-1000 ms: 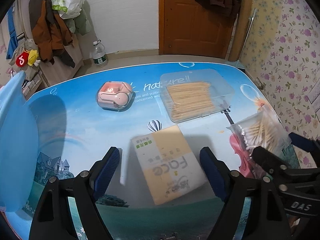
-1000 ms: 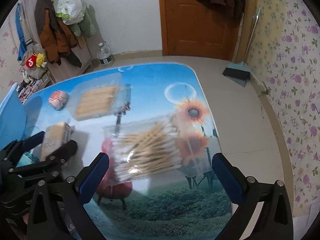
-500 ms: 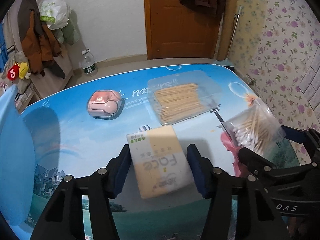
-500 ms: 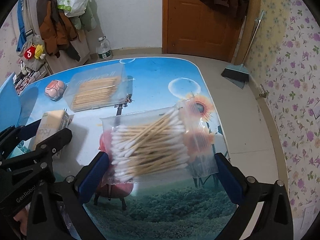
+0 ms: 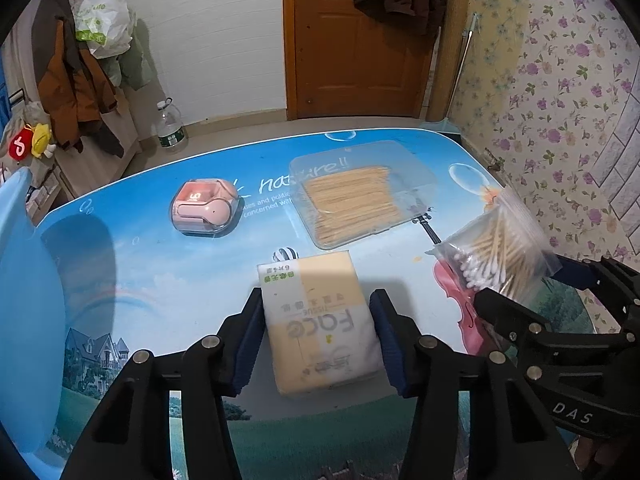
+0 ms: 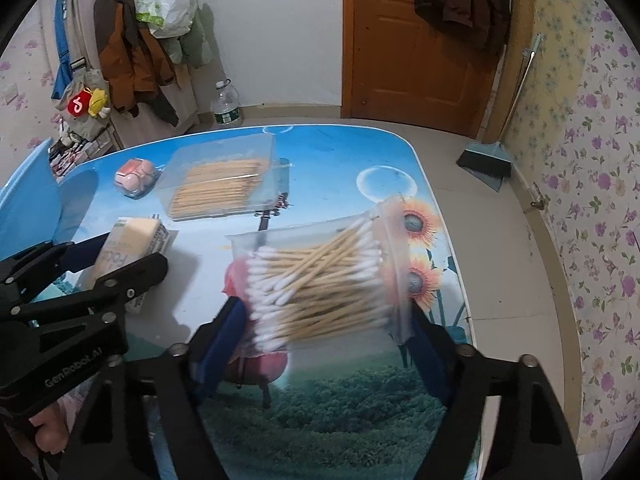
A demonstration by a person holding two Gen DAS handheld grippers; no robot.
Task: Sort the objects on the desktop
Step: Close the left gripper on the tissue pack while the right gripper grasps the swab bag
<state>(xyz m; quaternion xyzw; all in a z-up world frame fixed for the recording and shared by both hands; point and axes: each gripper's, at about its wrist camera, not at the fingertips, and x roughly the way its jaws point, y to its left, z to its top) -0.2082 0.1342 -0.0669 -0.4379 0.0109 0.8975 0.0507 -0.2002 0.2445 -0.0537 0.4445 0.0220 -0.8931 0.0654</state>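
Observation:
A yellow-and-white tissue pack (image 5: 312, 280) lies flat on the blue printed table (image 5: 160, 280). My left gripper (image 5: 320, 332) straddles it. Its jaws are closing, and both blue pads (image 5: 250, 332) touch the pack's long sides. A clear bag of cotton swabs (image 6: 320, 272) sits bunched between the pads of my right gripper (image 6: 324, 328), whose jaws are closing too, with the pads pressing the bag's ends. In the left wrist view that bag (image 5: 492, 248) stands tilted up off the table at the right.
A clear box of wooden sticks (image 5: 356, 204) and a pink earbud case (image 5: 204, 210) lie farther back on the table. A blue plastic object (image 5: 24, 300) rises at the left edge. The table's right edge (image 6: 440, 220) drops to the floor, where a dustpan (image 6: 486, 160) stands.
Both grippers narrowed. The left pads went from wide apart to touching the tissue pack. The right pads closed onto the swab bag, which bunched up and tilted.

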